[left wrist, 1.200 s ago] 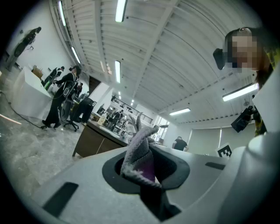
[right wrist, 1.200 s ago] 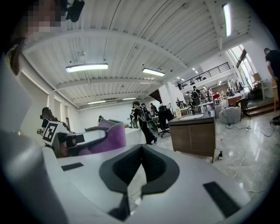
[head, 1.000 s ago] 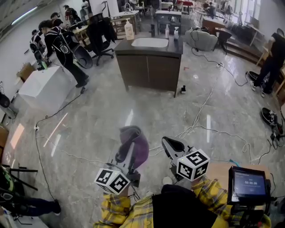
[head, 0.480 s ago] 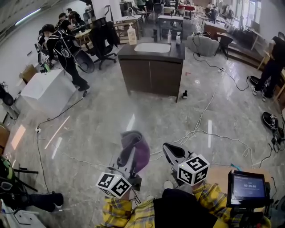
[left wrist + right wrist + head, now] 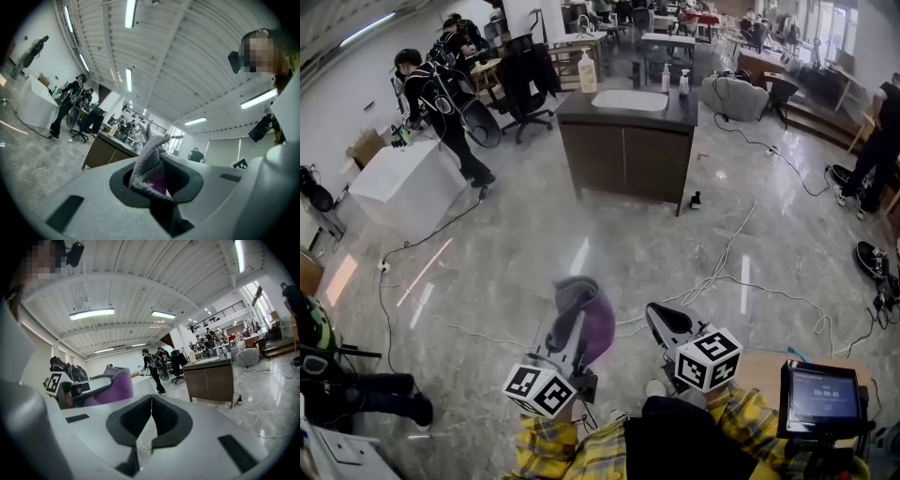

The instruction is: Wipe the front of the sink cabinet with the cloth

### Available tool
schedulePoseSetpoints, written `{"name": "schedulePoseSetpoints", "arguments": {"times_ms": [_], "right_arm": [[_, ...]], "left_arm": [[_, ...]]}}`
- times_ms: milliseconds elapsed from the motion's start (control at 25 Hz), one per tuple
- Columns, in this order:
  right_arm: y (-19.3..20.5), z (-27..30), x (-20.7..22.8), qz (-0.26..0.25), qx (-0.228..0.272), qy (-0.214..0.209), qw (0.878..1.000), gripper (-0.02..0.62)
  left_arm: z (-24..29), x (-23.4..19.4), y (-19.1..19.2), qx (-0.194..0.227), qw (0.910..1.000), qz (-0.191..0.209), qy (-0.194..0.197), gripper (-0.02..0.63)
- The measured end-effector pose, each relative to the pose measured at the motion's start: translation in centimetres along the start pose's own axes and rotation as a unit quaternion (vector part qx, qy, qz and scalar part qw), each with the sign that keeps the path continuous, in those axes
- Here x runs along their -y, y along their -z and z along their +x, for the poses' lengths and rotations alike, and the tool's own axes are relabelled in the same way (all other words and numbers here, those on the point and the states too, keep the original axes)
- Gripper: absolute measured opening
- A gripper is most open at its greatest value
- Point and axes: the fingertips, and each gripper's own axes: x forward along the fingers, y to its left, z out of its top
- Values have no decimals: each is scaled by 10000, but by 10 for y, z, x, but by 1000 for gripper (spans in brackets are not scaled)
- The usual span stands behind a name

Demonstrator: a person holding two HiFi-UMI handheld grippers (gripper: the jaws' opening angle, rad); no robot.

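Note:
The dark brown sink cabinet (image 5: 626,157) with a white basin (image 5: 630,99) stands across the room, far ahead of both grippers. My left gripper (image 5: 571,309) is shut on a grey and purple cloth (image 5: 585,314), which bunches up between its jaws in the left gripper view as cloth (image 5: 150,171). My right gripper (image 5: 661,318) is shut with nothing in it; its pads meet at the tips in the right gripper view (image 5: 151,404). The cabinet (image 5: 209,378) shows at the right of that view, and the cabinet front (image 5: 105,153) shows behind the cloth in the left gripper view.
Cables (image 5: 727,272) snake over the glossy floor between me and the cabinet. A white box (image 5: 398,187) and a person (image 5: 441,98) stand at the left. A small dark object (image 5: 697,200) lies by the cabinet's right foot. A screen (image 5: 821,398) sits at my lower right.
The cabinet has drawn slightly nearer and lower in the head view as I move forward. Both grippers keep their pose, the cloth still held.

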Motion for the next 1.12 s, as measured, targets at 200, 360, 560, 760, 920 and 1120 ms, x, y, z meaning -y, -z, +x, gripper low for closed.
{"name": "schedulePoseSetpoints", "arguments": {"times_ms": [200,360,560,760,920,1120], "right_arm": [[-3,4,-6,36,-15,-73,10000,6],[-1,4,-8,1,-2,-84,10000,6],[-2,12,5,-16,-61,-74,10000,6],[-6,19,14,-5,-104,-84,9999,6],[-7,21,24,17,-135,-64,9999,6],[-13,29,52,27,-153,-87,9998,6]], "left_arm": [[-3,-3,-7,26,10000,0,-63,51],[-7,-5,-6,44,10000,3,-59,51],[5,-9,-5,62,10000,21,-62,51],[15,-13,-7,49,9999,10,-114,51],[23,-13,-4,28,9999,6,-142,51],[45,-15,1,25,9997,121,-189,51]]}}
